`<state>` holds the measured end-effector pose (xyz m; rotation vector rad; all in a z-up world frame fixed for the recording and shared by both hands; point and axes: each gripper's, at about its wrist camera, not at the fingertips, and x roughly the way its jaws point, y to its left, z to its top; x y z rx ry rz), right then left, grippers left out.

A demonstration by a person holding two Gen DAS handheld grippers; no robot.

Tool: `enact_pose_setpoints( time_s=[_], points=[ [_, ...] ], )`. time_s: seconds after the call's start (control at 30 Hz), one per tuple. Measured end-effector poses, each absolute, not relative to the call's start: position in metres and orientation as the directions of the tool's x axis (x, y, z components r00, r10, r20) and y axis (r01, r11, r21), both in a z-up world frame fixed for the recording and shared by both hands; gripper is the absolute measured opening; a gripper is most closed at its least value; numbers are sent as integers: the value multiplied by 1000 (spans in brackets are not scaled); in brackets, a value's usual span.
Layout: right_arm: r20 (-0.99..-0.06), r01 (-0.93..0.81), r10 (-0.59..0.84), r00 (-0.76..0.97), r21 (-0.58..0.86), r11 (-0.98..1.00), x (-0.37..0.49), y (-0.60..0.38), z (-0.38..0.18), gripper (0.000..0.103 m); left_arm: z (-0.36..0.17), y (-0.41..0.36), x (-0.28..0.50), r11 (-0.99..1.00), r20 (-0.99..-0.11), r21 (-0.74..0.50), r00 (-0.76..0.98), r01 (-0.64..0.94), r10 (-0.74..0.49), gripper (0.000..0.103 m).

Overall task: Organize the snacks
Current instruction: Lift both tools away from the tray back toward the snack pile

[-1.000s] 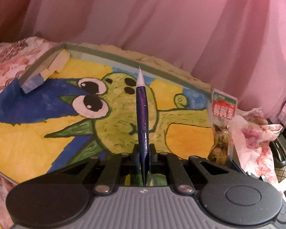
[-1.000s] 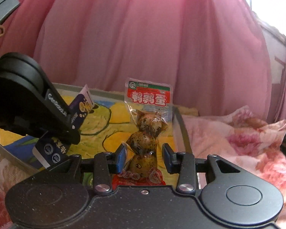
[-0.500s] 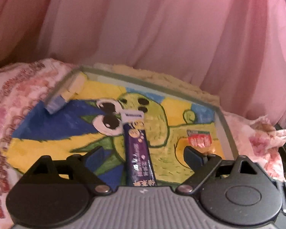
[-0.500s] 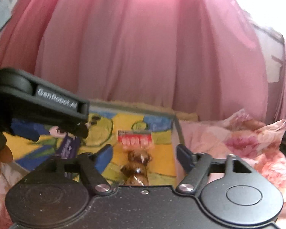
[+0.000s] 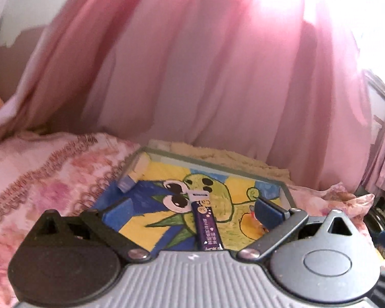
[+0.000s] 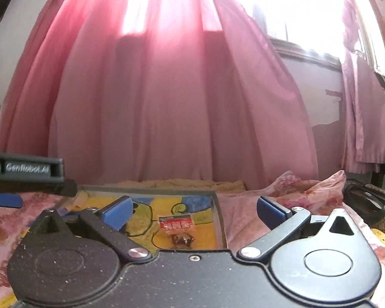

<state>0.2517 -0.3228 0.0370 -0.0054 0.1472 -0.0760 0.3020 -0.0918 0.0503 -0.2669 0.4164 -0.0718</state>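
Both snacks have been let go since a second ago, when each was pinched upright between closed fingers, and both grippers have been drawn back and raised. Nearest in the left wrist view, the left gripper [image 5: 191, 211] is seen spread wide and holding nothing, and the purple snack stick [image 5: 206, 227] is laid flat on the painted tray [image 5: 218, 168] between the fingers, its white end pointing far. In the right wrist view, the right gripper [image 6: 192, 210] is likewise spread wide and empty, and the quail egg packet [image 6: 178, 227] is laid flat near the tray's right wall, red label toward the far side. The two snacks are set apart on the tray floor, the stick toward the middle and the packet at the right, presumably so that each is given its own place. A small pale block [image 5: 134, 177] is propped in the far left corner. Beyond the tray, flowered bedding [image 5: 51, 169] and a pink curtain [image 6: 179, 102] are seen.
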Motion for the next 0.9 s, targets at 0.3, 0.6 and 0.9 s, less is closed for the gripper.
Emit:
enact_pose_setpoints(
  time_s=[0.3, 0.6, 0.9],
  points=[
    [-114, 70, -66, 991, 31, 997, 191, -309, 45, 102, 51, -70, 233, 979, -331, -199, 938, 40, -105, 103],
    [-156, 22, -20, 987, 10, 1000, 131, -288, 26, 102, 33, -37, 171, 988, -336, -147, 938, 38, -86, 103],
    [-260, -44, 37, 965, -22, 999, 93, -266, 2, 102, 5, -12, 119, 995, -393, -91, 917, 35, -68, 103]
  ],
)
